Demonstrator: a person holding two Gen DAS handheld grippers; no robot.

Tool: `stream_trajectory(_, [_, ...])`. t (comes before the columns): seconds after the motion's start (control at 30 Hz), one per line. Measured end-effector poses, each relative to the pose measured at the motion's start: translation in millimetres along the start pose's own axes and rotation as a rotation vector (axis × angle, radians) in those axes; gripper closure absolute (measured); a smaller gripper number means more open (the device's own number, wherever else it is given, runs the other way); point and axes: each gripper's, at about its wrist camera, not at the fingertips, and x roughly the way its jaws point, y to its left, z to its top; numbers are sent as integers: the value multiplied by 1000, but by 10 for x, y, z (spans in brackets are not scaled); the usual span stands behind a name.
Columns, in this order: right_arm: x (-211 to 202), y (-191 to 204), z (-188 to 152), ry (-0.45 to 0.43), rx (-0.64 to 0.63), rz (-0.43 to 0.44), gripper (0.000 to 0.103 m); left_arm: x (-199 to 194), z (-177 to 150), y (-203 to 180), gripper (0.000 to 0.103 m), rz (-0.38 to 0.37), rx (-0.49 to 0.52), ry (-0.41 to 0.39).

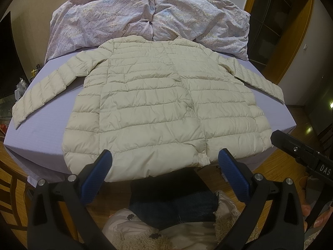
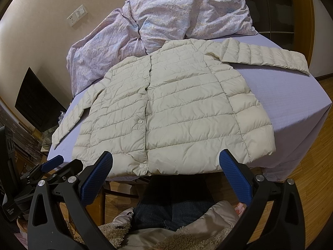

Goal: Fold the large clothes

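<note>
I see a bed (image 1: 52, 133) with a lavender sheet filling both views. A cream quilted puffer jacket (image 1: 158, 108) lies flat on the bed, front up, snapped shut, both sleeves spread outward, its hem at the near edge of the bed. Beyond the jacket's collar a rumpled floral duvet (image 1: 129, 14) is heaped. Only my right wrist view shows a wall socket (image 2: 77, 14) above the duvet and a dark screen (image 2: 37, 104) left of the jacket. The left sleeve's cuff (image 2: 57, 139) is hard to make out there. My left gripper (image 1: 164, 156) hovers over the hem, fingers spread wide, holding nothing. My right gripper (image 2: 165, 157) hovers likewise, wide apart and empty. Below the hem, the person's dark trousers (image 1: 172, 208) are partly hidden.
</note>
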Motion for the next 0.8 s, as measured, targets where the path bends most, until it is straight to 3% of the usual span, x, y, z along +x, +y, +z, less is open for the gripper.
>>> stream_trajectory(0.47, [35,-54,42,4,24,-7,1,43,-16,53,2,8,-1,6])
stream_trajectory(0.8, [420,-733,530,-11,198,-74,1,474,389,178,2,38,-2,15])
